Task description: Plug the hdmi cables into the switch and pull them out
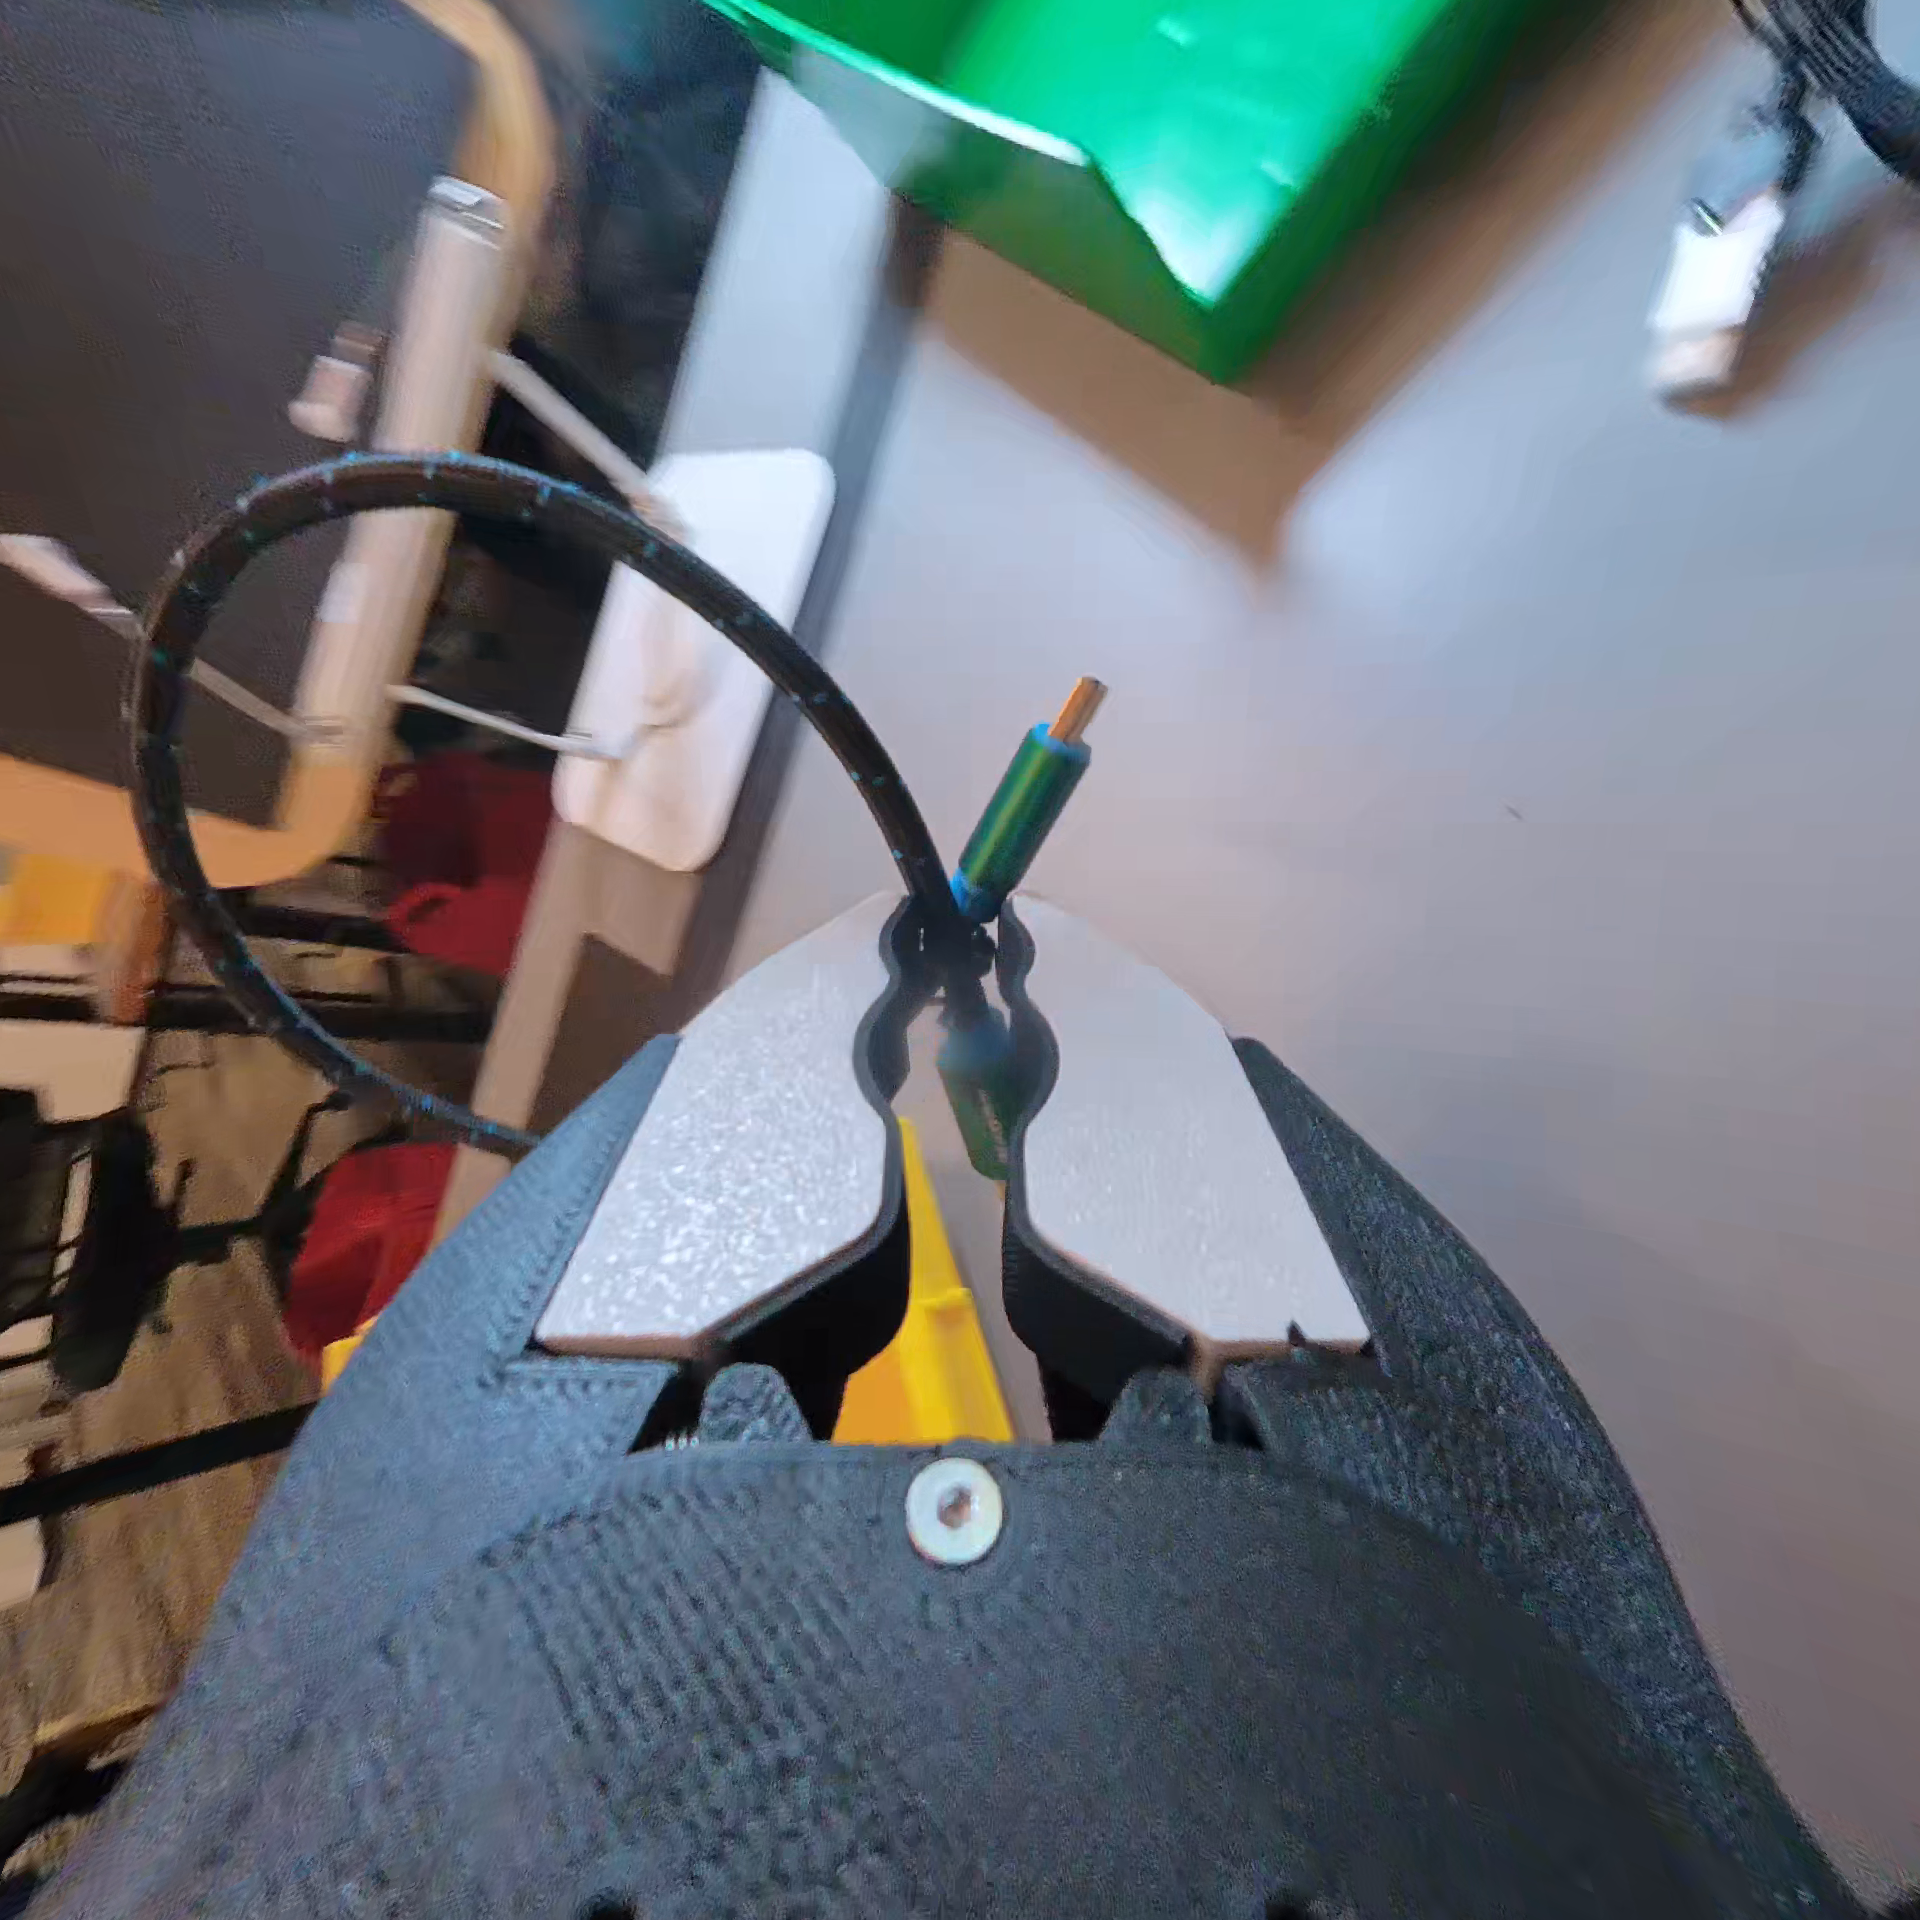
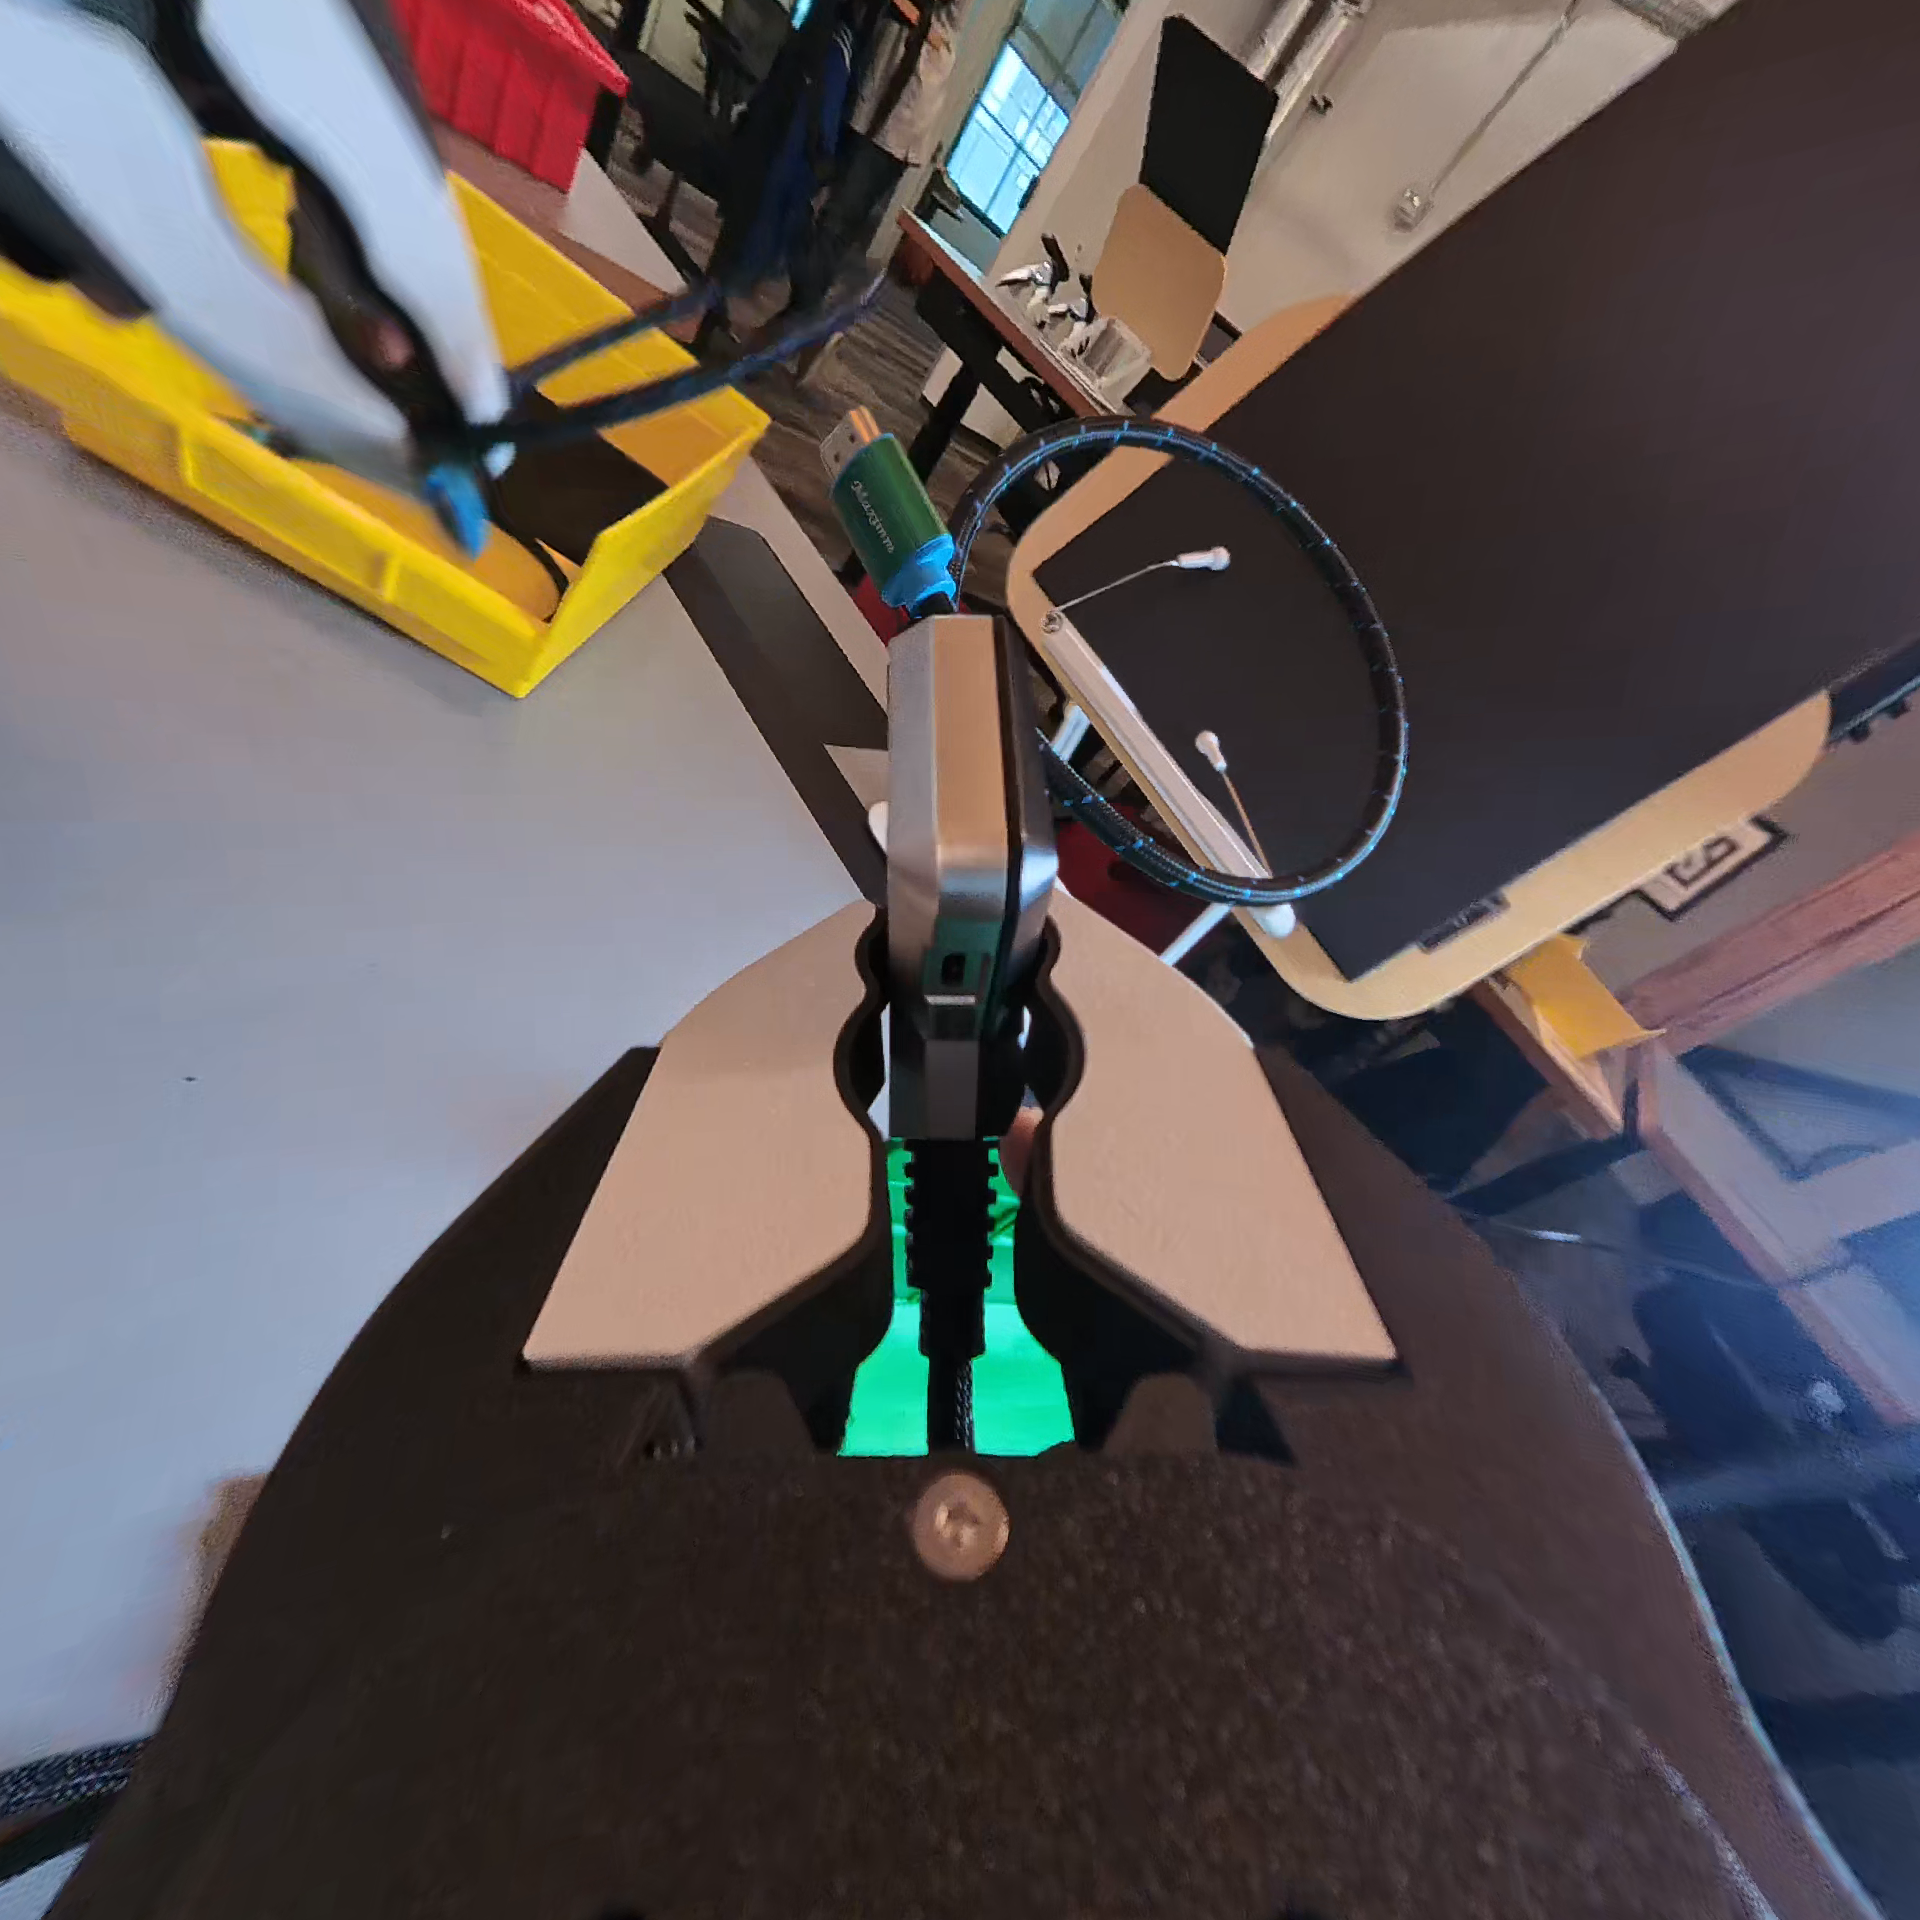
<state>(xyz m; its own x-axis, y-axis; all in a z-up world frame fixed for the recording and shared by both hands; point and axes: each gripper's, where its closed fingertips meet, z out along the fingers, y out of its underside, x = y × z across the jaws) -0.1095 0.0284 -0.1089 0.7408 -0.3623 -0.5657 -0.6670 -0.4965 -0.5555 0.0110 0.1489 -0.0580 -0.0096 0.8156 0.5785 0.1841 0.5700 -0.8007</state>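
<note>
Left tongs [image 1: 951,940] pinch a braided cable [image 1: 312,582] – right tongs [image 2: 961,977] clamp the grey switch [image 2: 951,769].

Both views are bright and evenly lit, with wide-angle bending toward the edges. In the left wrist view, motion blur smears the green bin [image 1: 1101,156] with its white glare, and the background at the left; soft shadows lie on the desk [image 1: 1455,831]. In the right wrist view, the yellow bin [image 2: 582,343] and far tool [image 2: 312,260] blur; a window [image 2: 1008,135] glows.
</note>
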